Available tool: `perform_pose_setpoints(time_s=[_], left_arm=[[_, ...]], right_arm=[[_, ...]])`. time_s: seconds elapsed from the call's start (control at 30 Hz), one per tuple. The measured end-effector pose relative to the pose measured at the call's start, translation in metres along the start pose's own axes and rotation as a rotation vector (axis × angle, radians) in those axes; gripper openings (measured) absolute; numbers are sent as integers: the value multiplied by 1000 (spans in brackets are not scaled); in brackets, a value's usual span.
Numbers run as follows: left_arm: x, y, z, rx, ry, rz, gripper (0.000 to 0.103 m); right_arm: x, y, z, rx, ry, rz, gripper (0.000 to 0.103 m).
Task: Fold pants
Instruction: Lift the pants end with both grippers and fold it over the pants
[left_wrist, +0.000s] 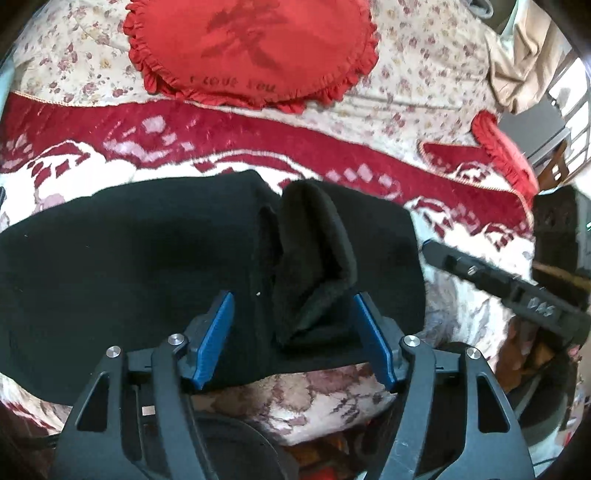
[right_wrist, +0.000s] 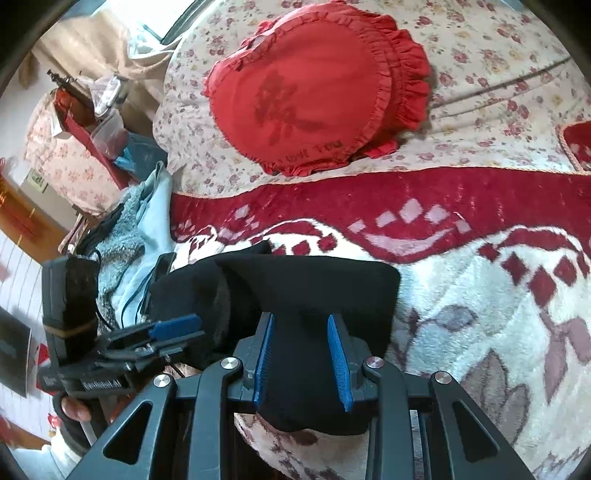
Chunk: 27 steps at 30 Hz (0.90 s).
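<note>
The black pants (left_wrist: 129, 258) are lying across the red-and-white blanket (left_wrist: 461, 229) near the bed's front edge, their long axis running sideways across both grippers, with a thick fold of fleece standing up in the middle. The left gripper (left_wrist: 293, 317) is sitting with its 2 blue fingers wide, straddling that raised fold without pinching it. The right gripper (right_wrist: 301, 339) is nearer the right end; its fingers are narrower with black cloth between them, but I cannot tell if they are gripping. Beyond, a red cushion (left_wrist: 251, 48) is resting on the floral quilt (left_wrist: 424, 74).
</note>
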<state>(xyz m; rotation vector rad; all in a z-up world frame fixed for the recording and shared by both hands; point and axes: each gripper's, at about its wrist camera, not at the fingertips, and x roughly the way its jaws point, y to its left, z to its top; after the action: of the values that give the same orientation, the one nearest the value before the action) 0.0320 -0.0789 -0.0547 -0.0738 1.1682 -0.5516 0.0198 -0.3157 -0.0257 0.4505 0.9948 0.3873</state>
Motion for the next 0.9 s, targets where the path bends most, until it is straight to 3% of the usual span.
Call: perform_pose_setpoints(time_s=[0.17, 0.2, 0.23, 0.27, 0.33, 0.53, 0.73, 0.9], left_arm=[[20, -3, -1, -9, 14, 50, 66], [21, -5, 0, -10, 9, 48, 62], [22, -7, 2, -15, 4, 40, 51], [22, -9, 5, -22, 5, 31, 25], [18, -11, 10, -28, -5, 17, 15], [-25, -3, 17, -24, -138, -23, 12], [-2, 30, -1, -114, -56, 59, 12], [3, 26, -4, -102, -68, 97, 12]], right_arm=[[2, -3, -1, -1, 14, -1, 28], [3, -3, -1, -1, 18, -4, 28], [3, -2, -2, 0, 18, -5, 28], [4, -2, -1, 0, 18, -5, 28], [4, 0, -1, -5, 16, -6, 28], [4, 17, 8, -56, 2, 10, 28], [40, 21, 12, -64, 67, 11, 28], [59, 21, 12, -74, 94, 2, 28]])
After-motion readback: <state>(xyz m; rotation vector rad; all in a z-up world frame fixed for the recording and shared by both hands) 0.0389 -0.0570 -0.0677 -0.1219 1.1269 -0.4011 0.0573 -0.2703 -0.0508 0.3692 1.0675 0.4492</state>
